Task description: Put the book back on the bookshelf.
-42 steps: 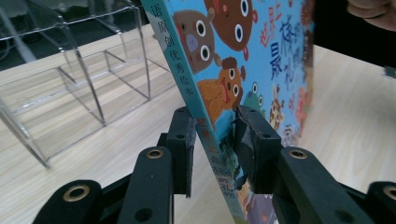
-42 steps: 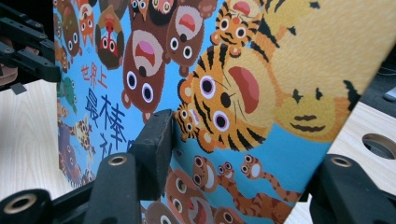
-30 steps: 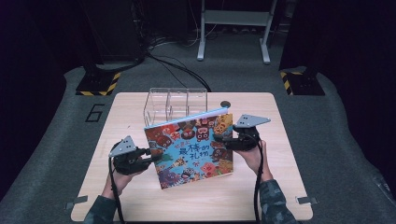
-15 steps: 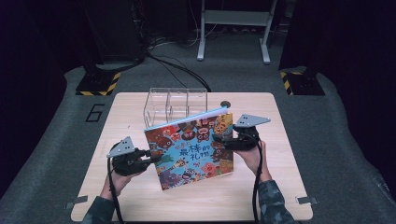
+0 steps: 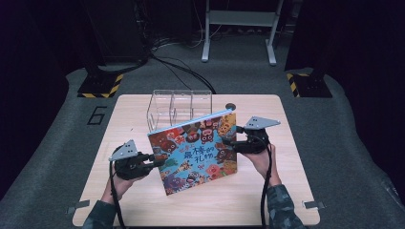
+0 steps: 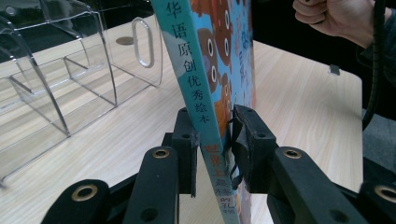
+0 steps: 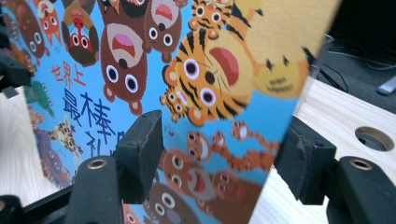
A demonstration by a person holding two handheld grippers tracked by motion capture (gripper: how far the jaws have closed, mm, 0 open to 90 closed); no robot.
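Observation:
A colourful picture book (image 5: 193, 148) with cartoon animals stands tilted on the wooden table (image 5: 286, 191), one gripper at each side. My left gripper (image 5: 155, 163) holds its spine edge. In the left gripper view the pads (image 6: 247, 135) press on the book (image 6: 205, 70) from both sides, and the jaws have just been closing. My right gripper (image 5: 224, 141) straddles the opposite edge. In the right gripper view the jaws stand wide of the thin book (image 7: 210, 70), one pad (image 7: 140, 144) in front of the cover and one behind; they have just been opening.
A clear acrylic organiser (image 5: 179, 107) with dividers stands just behind the book; it also shows in the left gripper view (image 6: 70, 70). A round hole (image 5: 230, 106) sits in the table's far edge. Black cables and a metal stand lie on the floor beyond.

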